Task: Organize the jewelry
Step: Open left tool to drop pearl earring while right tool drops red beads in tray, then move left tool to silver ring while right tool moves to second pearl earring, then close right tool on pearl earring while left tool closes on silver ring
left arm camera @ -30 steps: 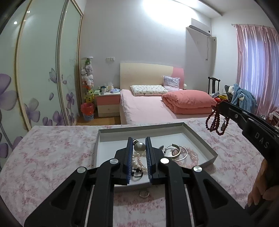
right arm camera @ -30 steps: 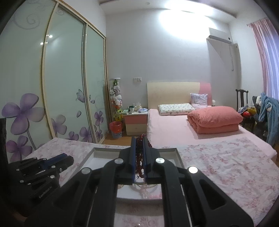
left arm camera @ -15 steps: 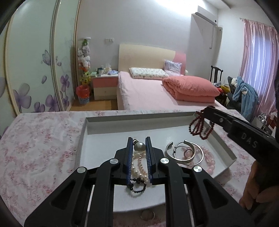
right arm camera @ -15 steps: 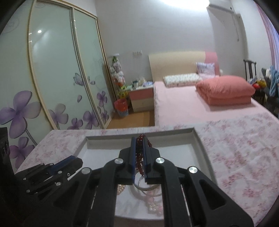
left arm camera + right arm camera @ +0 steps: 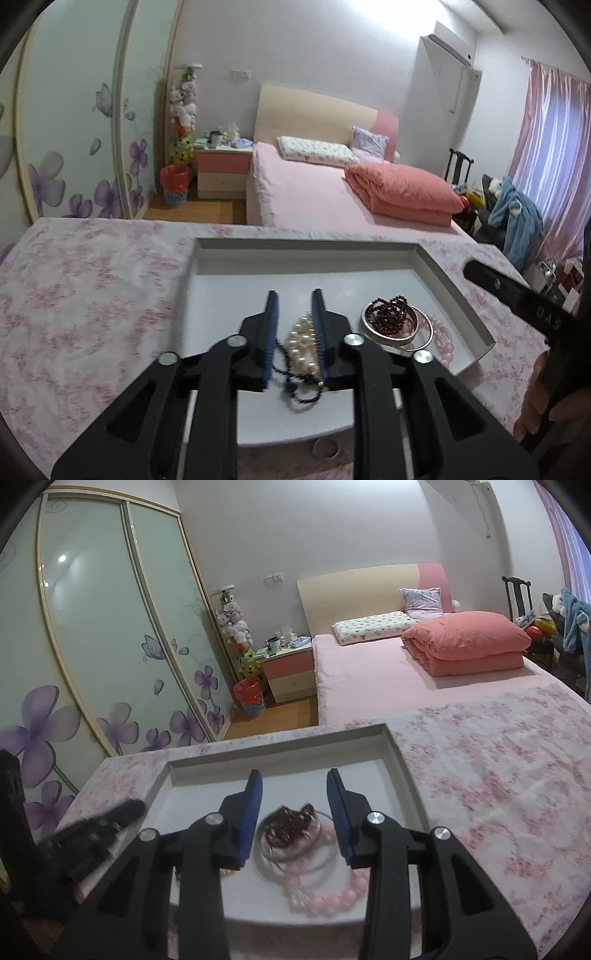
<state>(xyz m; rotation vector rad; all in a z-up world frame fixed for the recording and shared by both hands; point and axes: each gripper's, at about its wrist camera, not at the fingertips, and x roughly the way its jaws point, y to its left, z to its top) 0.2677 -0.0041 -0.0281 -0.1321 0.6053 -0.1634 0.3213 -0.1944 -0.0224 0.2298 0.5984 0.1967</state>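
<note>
You are letting both loads go into the tray [image 5: 456, 291], which is lying on the flowered cloth [image 5: 92, 295]. Your left gripper [image 5: 293, 308] is hanging low over the tray floor; its jaws have just been opening, and the pearls [image 5: 303, 343] with the dark bead string [image 5: 301, 391] are lying between the pads, leaning against the right one but no longer pinched. Your right gripper [image 5: 294, 790] has likewise just been opening, and it is holding nothing: the red beads [image 5: 290, 825] are sitting heaped on the bangles [image 5: 295, 853], below and between the blue pads.

You are placing pieces side by side, likely to keep the strands from tangling, pearls toward the middle, red beads on the right with the pink beads [image 5: 332, 897].

A small ring [image 5: 325, 448] is lying on the cloth just outside the near rim, not yet collected. The two grippers are working close together, so lifting out one at a time is looking safer; the dark string could also catch on your left pad.
</note>
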